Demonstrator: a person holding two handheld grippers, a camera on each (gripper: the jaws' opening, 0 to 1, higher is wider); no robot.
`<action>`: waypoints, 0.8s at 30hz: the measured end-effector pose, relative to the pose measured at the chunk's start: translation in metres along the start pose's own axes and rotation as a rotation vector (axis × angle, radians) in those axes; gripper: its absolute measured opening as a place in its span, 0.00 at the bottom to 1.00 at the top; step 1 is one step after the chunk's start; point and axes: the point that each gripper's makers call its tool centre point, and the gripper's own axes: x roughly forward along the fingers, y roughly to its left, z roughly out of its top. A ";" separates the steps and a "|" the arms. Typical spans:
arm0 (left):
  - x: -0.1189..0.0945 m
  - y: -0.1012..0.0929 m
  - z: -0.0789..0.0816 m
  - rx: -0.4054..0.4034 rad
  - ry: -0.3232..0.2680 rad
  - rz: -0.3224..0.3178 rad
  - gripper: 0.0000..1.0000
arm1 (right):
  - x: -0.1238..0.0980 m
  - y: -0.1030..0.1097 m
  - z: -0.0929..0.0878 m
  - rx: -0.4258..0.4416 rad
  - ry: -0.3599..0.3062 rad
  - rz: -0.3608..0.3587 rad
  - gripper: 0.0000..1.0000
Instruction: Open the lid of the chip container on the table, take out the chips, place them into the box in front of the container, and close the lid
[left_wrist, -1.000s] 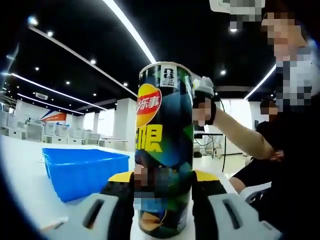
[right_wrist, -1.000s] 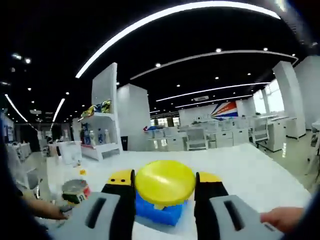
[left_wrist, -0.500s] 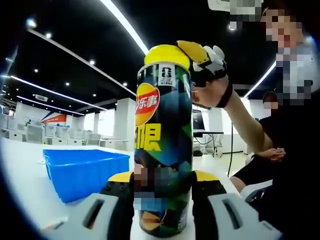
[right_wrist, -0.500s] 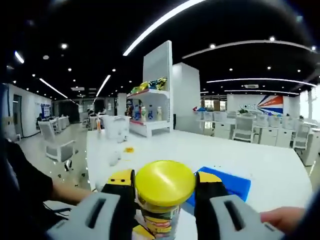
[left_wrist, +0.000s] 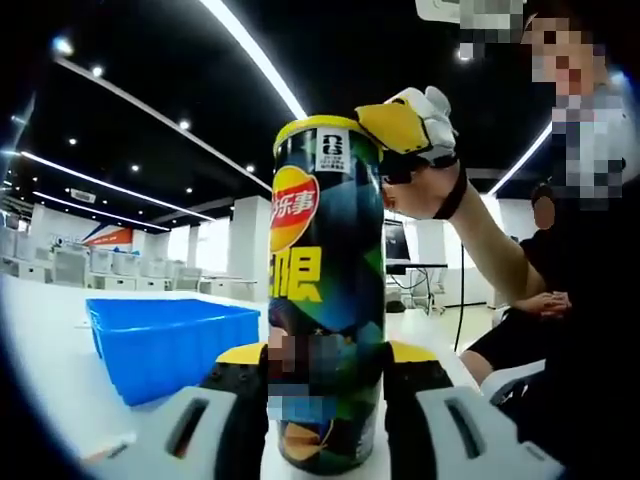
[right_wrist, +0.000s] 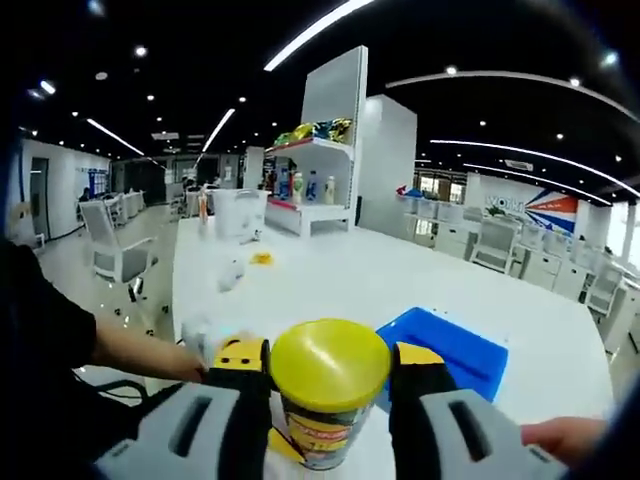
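Both grippers are closed on the standing chip container, left gripper round its base, right gripper clamping the yellow lid at its top; uneven pressing could cock the lid or tip the container toward the blue box beside it.

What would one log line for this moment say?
left gripper: holds chip can | right gripper: presses yellow lid onto can | blue box: beside

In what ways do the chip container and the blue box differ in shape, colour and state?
The chip container is a tall upright cylinder; the blue box is low and wide. The container is dark with printed graphics; the box is plain blue. The container carries a yellow lid; the box is open-topped. Both stand on the white table.
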 end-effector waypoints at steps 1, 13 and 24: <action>0.000 0.000 0.000 -0.001 0.000 0.000 0.45 | 0.000 -0.001 0.000 0.004 0.002 -0.001 0.42; 0.000 0.000 -0.001 0.011 0.002 -0.002 0.45 | -0.013 0.004 0.018 -0.043 -0.119 0.051 0.48; 0.000 0.000 -0.001 0.013 0.002 -0.001 0.45 | -0.034 -0.024 0.101 -0.080 -0.431 -0.122 0.04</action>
